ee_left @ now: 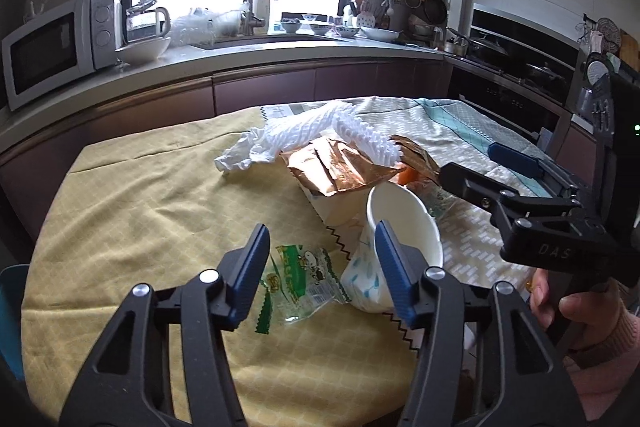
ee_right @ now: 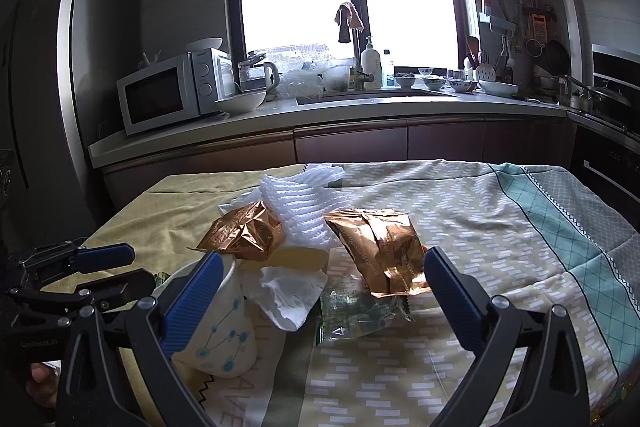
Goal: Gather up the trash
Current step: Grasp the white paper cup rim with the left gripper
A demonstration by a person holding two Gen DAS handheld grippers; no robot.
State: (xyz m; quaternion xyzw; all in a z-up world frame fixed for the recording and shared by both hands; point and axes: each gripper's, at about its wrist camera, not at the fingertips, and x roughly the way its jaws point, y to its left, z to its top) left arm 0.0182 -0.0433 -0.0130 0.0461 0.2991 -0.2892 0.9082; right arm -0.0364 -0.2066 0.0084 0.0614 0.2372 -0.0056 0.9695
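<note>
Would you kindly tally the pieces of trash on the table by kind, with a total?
Gold foil bags: 2
Paper cup: 1
Green-printed clear wrappers: 2
White foam net: 1
Crumpled white tissue: 1
Total: 7, though the pile may hide more.

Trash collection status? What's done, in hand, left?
Done: nothing visibly collected; no bin or bag in view. In hand: nothing. The left tool is open around the green wrapper, beside the paper cup; the right tool is open over the pile. Left: cup, green wrapper, two copper foil bags, white foam netting, crumpled tissue, all on the tablecloth.
</note>
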